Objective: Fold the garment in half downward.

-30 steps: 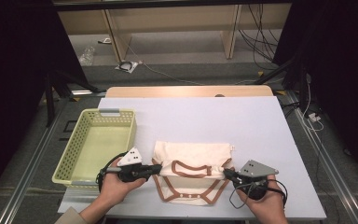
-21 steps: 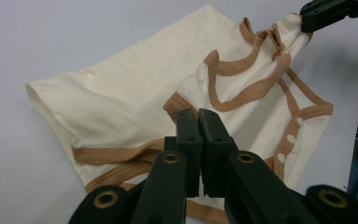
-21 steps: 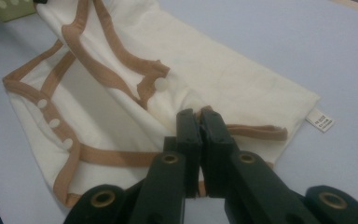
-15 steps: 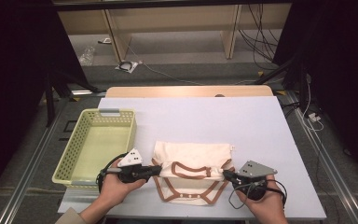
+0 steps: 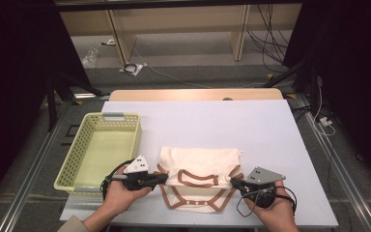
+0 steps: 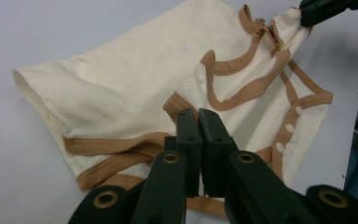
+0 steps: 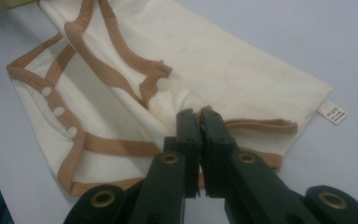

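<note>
A cream baby bodysuit [image 5: 200, 174] with tan trim and white snaps lies folded on the white table near its front edge. My left gripper [image 5: 166, 178] is shut on the garment's left trimmed edge [image 6: 186, 100], jaws pressed together on the fabric. At the other side, my right gripper [image 5: 233, 182] is shut on the right trimmed edge [image 7: 200, 112]. Between the two the cloth is drawn out and slightly lifted. In the left gripper view the right gripper's black tip [image 6: 314, 9] pinches the far corner. A small white label [image 7: 332, 112] sticks out from the garment's side.
A pale yellow-green mesh basket [image 5: 70, 162] stands at the left of the table, with nothing in it. The white tabletop [image 5: 222, 125] stretches beyond the garment to a wooden strip at the far edge. Cables and table legs lie on the floor behind.
Both hands have drifted slightly; the garment stays pinched at both sides in much the same place.
</note>
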Motion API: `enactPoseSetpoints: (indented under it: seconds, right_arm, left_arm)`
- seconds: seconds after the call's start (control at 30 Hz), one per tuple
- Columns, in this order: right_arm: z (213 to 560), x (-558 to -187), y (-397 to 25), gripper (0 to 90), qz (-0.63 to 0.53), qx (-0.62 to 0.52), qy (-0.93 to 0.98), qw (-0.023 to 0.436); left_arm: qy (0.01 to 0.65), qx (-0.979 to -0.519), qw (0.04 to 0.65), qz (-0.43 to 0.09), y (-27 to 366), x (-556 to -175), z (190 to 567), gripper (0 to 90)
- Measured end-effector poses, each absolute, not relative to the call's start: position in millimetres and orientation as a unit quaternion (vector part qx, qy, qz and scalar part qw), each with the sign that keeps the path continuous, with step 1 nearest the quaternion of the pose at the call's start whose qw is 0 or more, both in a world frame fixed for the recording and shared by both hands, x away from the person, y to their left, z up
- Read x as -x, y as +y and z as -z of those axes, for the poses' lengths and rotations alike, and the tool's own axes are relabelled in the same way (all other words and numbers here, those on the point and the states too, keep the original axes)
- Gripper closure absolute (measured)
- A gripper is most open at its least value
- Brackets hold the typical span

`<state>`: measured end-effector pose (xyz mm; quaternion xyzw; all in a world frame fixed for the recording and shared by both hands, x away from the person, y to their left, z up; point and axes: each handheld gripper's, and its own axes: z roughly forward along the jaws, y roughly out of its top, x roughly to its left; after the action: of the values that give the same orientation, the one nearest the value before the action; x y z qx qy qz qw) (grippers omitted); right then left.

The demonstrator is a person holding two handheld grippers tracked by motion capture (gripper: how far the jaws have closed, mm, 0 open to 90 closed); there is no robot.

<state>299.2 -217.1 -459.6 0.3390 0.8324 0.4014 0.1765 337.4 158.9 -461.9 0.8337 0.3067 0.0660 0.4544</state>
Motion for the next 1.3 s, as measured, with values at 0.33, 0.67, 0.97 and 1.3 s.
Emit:
enactPoseSetpoints:
  seconds: [0.33,0.67,0.97,1.3]
  right_arm:
    - [461,-299,-215,87.6,-0.395,-0.334,0.838,0.171]
    - [463,-298,-215,87.5,-0.389,-0.331,0.844,0.163]
    - [465,-298,-215,87.6,-0.379,-0.329,0.851,0.154]
    - [467,-298,-216,87.5,-0.371,-0.326,0.857,0.147]
  left_arm:
    - [0.307,-0.837,0.449,-0.061,159,-336,465,87.1]
    - [0.306,-0.842,0.44,-0.053,159,-335,469,86.8]
    - [0.304,-0.849,0.43,-0.043,157,-335,473,86.5]
    - [0.303,-0.854,0.421,-0.034,156,-335,477,86.2]
